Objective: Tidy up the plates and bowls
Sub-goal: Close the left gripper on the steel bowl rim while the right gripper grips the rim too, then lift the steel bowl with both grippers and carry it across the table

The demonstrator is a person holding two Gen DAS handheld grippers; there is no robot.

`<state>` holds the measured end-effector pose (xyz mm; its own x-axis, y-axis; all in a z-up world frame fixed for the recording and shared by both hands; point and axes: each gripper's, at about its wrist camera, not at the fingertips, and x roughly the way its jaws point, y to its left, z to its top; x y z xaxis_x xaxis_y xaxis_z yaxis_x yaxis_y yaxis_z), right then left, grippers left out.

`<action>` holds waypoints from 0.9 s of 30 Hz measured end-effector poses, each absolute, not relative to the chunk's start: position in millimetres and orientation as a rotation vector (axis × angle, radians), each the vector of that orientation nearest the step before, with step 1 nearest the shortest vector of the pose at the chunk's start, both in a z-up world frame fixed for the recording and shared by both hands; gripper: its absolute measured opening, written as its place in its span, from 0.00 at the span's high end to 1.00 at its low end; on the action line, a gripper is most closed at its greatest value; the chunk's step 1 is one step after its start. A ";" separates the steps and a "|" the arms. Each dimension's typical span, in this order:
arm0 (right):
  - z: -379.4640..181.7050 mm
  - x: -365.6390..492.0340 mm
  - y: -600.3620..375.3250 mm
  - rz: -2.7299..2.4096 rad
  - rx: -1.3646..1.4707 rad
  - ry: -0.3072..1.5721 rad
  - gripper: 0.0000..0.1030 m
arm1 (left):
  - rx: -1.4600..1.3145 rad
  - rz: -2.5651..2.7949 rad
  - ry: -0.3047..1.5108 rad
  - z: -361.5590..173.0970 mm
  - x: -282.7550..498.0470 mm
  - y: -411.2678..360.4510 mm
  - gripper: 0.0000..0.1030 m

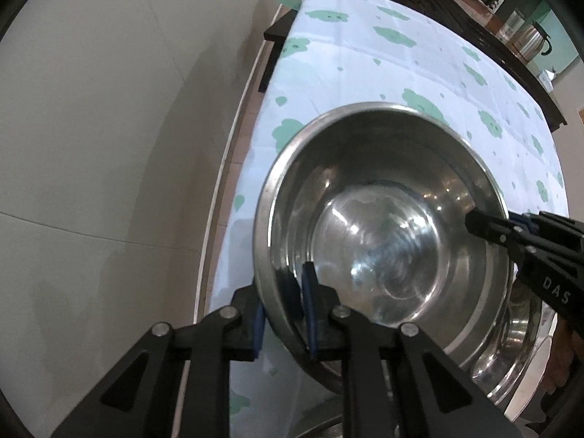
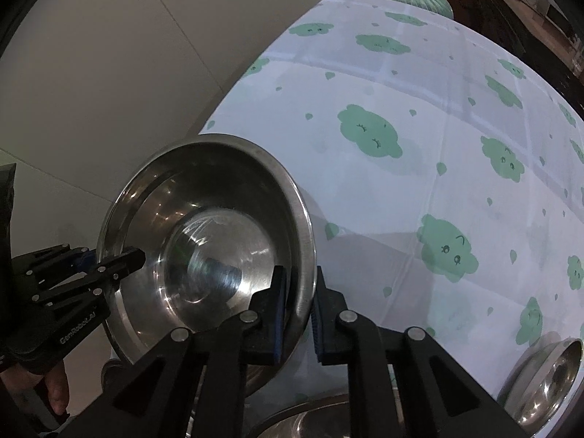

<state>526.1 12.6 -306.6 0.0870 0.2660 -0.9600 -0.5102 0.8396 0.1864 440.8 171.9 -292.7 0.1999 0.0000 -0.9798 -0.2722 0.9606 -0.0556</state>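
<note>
Both pinching opposite rims of the steel bowl (image 1: 383, 226), left gripper (image 1: 283, 314) and right gripper (image 2: 297, 314) — could easily slip off that slick, thin edge and clang down.

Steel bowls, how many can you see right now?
3, maybe more hidden: the big bowl clamped by both grippers, another bowl directly beneath it, and a small bowl on the tablecloth off to the right.

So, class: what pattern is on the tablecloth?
White tablecloth with green cloud faces; clearest in the right wrist view.
</note>
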 end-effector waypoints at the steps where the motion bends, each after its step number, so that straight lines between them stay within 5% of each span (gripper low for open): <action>1: -304.2 524.5 13.1 0.587 -0.217 1.364 0.87 | -0.239 0.194 1.356 -290.5 437.6 172.6 0.85; 27: -246.8 470.5 6.4 0.596 -0.215 1.278 0.86 | -0.228 0.174 1.270 -241.4 397.7 172.0 0.85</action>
